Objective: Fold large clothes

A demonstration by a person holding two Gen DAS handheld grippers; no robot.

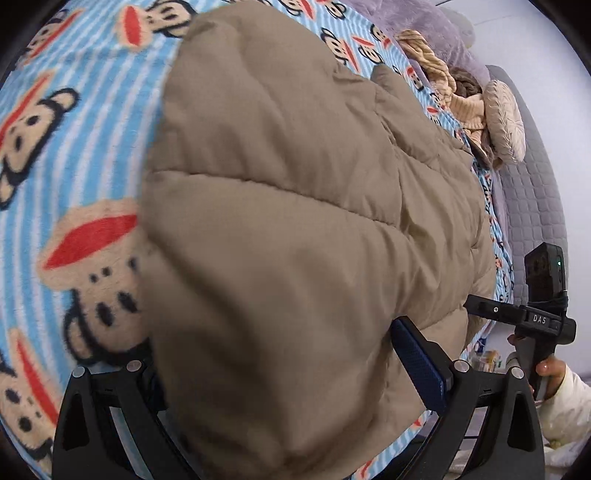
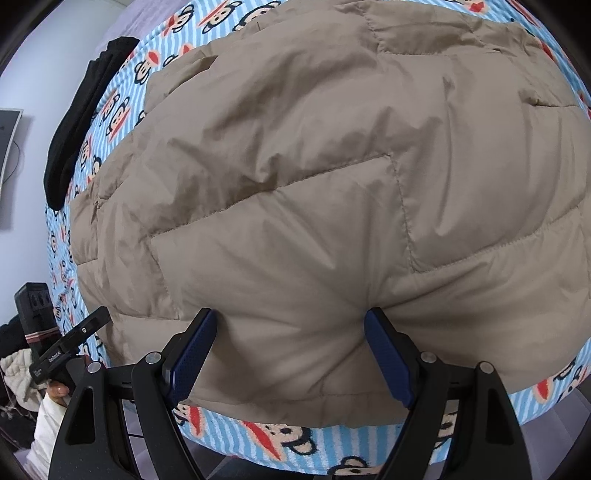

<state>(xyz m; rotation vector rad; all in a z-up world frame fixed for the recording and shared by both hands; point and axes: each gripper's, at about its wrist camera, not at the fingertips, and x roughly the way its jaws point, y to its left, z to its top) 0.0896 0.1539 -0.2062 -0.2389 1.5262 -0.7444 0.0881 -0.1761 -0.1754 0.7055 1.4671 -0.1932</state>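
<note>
A large tan quilted puffer jacket lies spread on a bed covered by a blue striped monkey-print blanket. My left gripper is open with the jacket's padded edge bulging between its fingers; the left finger is hidden under fabric. In the right wrist view the jacket fills the frame. My right gripper is open, its blue pads either side of a bunched part of the jacket's near hem. The right gripper also shows in the left wrist view, and the left gripper in the right wrist view.
A pile of beige clothes and a round cream cushion lie by a purple plush and grey quilted headboard. A black garment lies along the bed's far edge. The blanket edge hangs at the near side.
</note>
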